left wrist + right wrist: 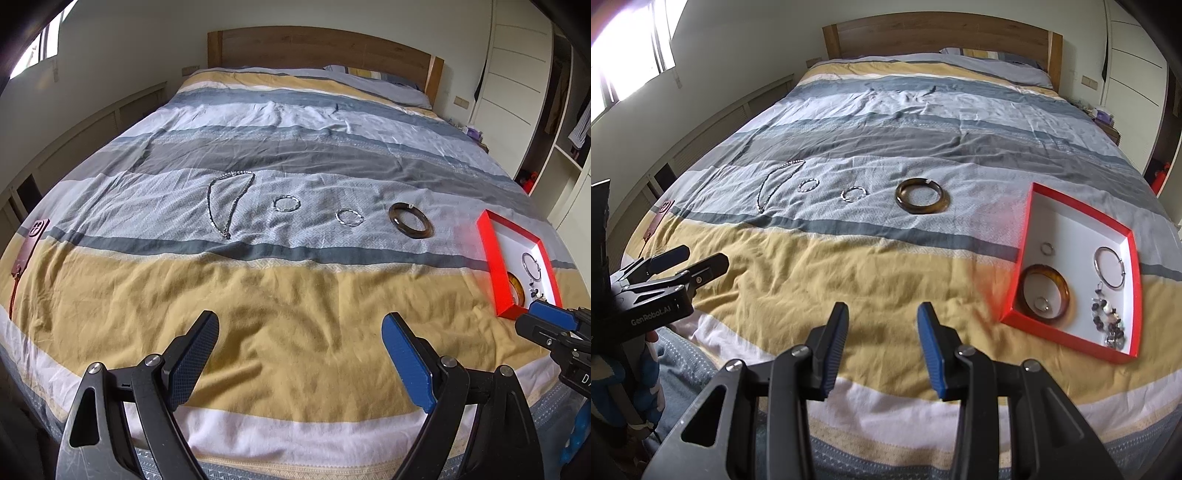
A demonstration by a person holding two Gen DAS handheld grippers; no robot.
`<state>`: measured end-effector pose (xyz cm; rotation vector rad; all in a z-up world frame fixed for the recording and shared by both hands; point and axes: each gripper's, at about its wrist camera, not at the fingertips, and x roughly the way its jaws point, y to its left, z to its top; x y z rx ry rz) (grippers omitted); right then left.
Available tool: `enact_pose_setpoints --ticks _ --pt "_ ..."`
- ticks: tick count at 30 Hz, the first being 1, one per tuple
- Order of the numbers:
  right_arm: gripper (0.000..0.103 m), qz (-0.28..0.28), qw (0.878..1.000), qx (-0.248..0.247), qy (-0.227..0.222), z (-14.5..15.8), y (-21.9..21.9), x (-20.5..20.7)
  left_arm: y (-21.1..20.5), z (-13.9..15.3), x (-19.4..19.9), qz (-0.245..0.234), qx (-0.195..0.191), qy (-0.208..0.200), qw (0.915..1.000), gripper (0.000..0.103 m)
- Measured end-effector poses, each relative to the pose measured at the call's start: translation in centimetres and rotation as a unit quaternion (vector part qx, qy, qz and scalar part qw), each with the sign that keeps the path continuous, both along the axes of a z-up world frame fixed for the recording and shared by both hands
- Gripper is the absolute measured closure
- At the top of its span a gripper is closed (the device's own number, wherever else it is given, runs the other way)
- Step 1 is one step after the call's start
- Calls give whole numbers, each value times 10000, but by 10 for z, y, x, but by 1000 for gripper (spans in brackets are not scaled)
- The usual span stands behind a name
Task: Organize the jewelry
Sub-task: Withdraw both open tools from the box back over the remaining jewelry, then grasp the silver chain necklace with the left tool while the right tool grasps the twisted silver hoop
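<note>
The left gripper (300,354) hovers over the bed (295,295) with fingers spread wide, holding nothing. The right gripper (882,343) hangs beside it, fingers apart and empty. On the striped cover lie, in a row, a necklace (777,181), two small silver rings (808,184) (853,194) and a dark bangle (922,195). To the right sits a red box (1030,218) holding an amber bangle (1045,291), a hoop (1109,267) and beads (1108,317).

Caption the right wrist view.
Open right gripper faces a dark brown bangle beside a red cardboard tray.
</note>
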<state>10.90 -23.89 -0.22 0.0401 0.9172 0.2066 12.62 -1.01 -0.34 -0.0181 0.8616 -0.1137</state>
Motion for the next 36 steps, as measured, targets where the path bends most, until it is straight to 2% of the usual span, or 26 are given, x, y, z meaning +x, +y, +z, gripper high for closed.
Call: enact_pose_setpoints --ticks 6,19,28,36 --pt "66 5 9999 49 94 -12 -4 17 5 -12 13 131 60 92 9999 14" --pt "66 145 9999 76 1 -20 1 70 47 -25 69 860 66 59 9963 14" --pt "66 100 9999 133 -18 -31 3 108 71 -35 126 1246 11 11 9922 14" --pt "65 134 9997 204 72 -49 10 134 77 -62 179 1453 85 164 9892 14"
